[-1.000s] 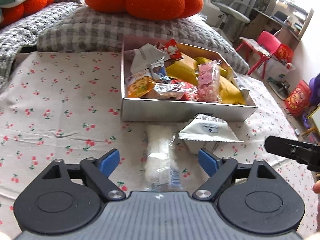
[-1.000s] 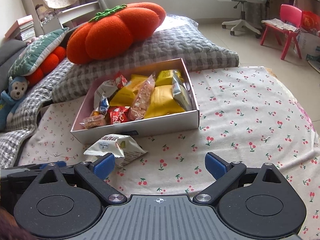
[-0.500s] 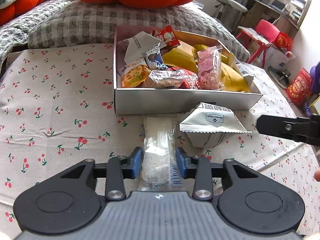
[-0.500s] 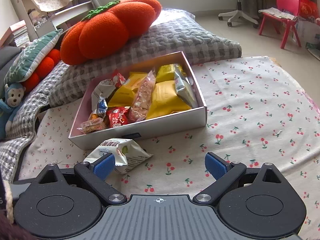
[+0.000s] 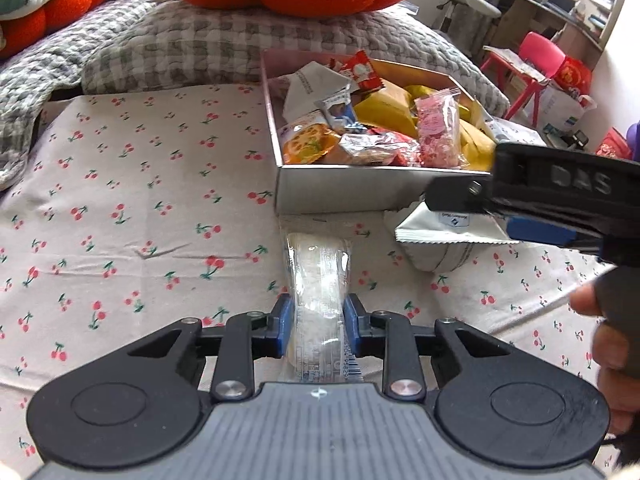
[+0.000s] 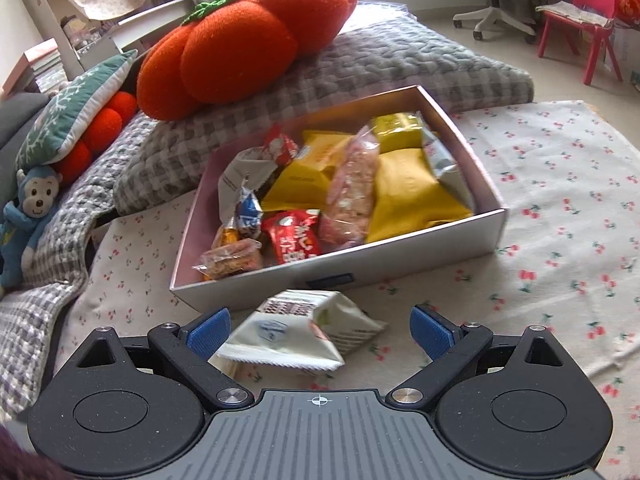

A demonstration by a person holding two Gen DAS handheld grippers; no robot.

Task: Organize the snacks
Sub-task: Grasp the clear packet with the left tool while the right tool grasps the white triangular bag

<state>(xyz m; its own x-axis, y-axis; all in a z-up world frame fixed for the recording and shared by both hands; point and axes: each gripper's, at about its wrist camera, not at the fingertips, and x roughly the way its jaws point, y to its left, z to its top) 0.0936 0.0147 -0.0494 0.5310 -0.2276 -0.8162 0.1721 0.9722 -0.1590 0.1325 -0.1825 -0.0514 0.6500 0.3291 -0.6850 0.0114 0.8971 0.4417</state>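
Cherry-print cloth (image 5: 120, 208) covers the surface where a shallow box (image 6: 400, 256) packed with snacks sits before a grey pillow (image 6: 400, 60) and an orange pumpkin cushion (image 6: 240, 40). Just in front of the box, the left gripper (image 5: 318, 326) pinches a clear-wrapped snack packet (image 5: 320, 276) between its blue pads. The right gripper (image 6: 320, 330) hangs with jaws spread wide above a white snack pouch (image 6: 296, 336) lying beside the box.

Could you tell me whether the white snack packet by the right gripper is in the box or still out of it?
Out. The white snack packet lies on the cherry-print cloth in front of the box, between the open right gripper's fingers.
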